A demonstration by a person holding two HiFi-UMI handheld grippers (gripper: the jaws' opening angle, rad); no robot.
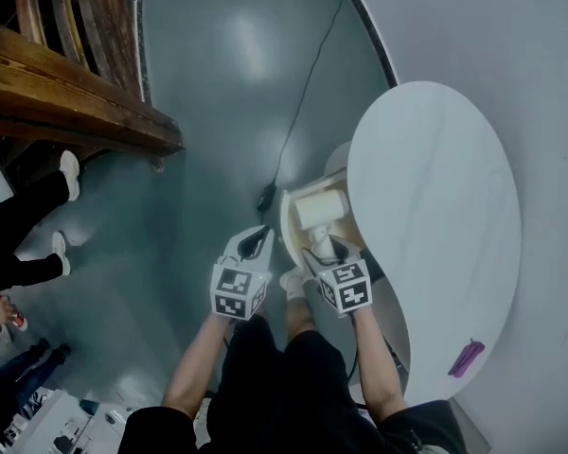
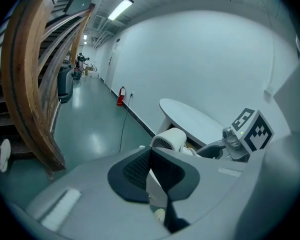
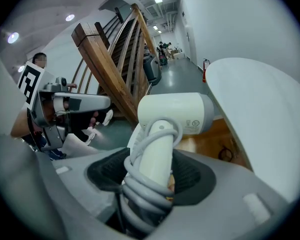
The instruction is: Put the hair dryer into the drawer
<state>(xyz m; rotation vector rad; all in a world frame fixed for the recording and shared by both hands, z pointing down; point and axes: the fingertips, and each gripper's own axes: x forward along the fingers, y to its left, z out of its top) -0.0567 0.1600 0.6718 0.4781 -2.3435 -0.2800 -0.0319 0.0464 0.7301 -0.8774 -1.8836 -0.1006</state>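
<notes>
Head view: the left gripper (image 1: 255, 244) and the right gripper (image 1: 320, 251) are held side by side in front of the white oval table (image 1: 435, 216). The white hair dryer (image 1: 318, 210) stands up from the right gripper at the open drawer (image 1: 286, 220) under the table's edge. Left gripper view: the jaws are closed on each other with nothing between them, and the hair dryer shows just beyond them. Right gripper view: the jaws clamp the hair dryer's handle, round which its cord (image 3: 140, 184) is wound, and the drawer's wooden inside shows beside the barrel.
</notes>
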